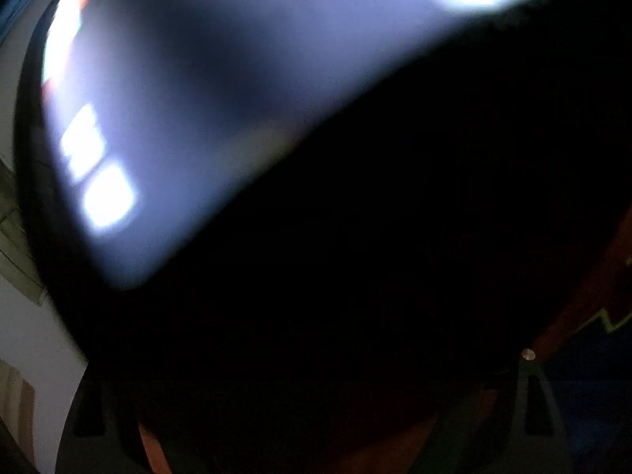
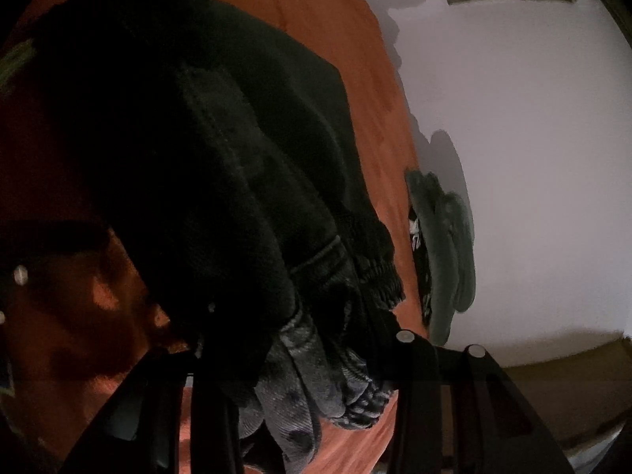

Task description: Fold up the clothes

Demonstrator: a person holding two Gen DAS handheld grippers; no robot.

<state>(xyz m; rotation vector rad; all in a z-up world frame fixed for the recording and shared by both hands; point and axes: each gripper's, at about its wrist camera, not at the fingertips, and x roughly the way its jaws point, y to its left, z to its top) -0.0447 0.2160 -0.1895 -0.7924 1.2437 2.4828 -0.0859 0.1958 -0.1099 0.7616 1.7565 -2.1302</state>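
Dark garment [image 2: 221,166] bunched on orange bedcover [image 2: 347,39]. Right gripper [image 2: 300,399] clenched on denim-like hem. Left gripper [image 1: 308,426] released, jaws wide; view swamped by dark cloth, nothing visibly pinched. Step judged: mid-fold. Next: left regrasps edge, both spread flat.

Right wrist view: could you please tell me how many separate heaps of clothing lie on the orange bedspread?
2. A dark black-and-grey bundle lies mid-bed, gripped by the right gripper; a fuzzy grey-green heap sits at the right edge of the orange bedspread. More may be hidden underneath.
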